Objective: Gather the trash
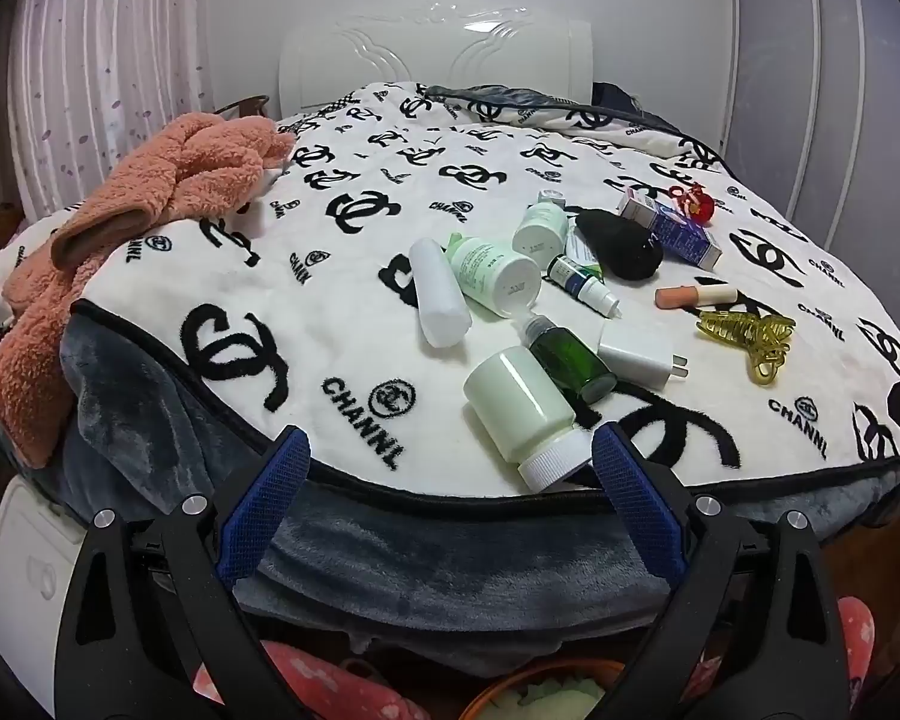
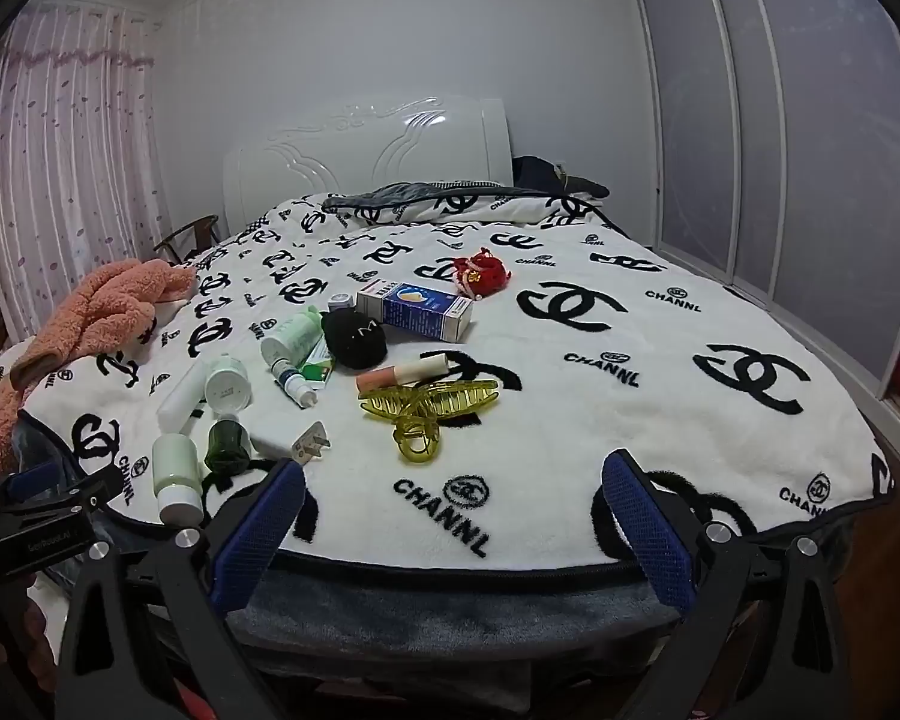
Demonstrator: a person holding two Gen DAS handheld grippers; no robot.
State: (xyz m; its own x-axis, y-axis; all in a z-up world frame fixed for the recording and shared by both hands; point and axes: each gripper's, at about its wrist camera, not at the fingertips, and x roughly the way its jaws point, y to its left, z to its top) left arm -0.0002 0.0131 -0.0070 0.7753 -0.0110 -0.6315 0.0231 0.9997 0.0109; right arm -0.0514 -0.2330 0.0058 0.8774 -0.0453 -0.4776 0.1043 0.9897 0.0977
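Several small items lie on a white blanket (image 1: 282,276) with black logos on a bed. Nearest are a pale green bottle with a white cap (image 1: 525,414) (image 2: 177,471), a dark green bottle (image 1: 570,360) (image 2: 228,441) and a white charger plug (image 1: 639,354) (image 2: 297,438). Further back lie white bottles (image 1: 492,276), an eye-drop bottle (image 2: 294,384), a black pouch (image 2: 354,336), a blue box (image 2: 414,309), a lip balm (image 2: 402,375) and a yellow hair claw (image 2: 429,411). My left gripper (image 1: 450,459) is open at the bed's front edge beside the pale green bottle. My right gripper (image 2: 453,483) is open, empty, before the claw.
A pink fleece garment (image 1: 144,222) lies at the bed's left edge. A red knitted toy (image 2: 480,270) sits behind the box. A white headboard (image 2: 366,150) stands at the back, curtains at left, sliding wardrobe doors (image 2: 780,150) at right. An orange bin rim (image 1: 546,675) shows below the left gripper.
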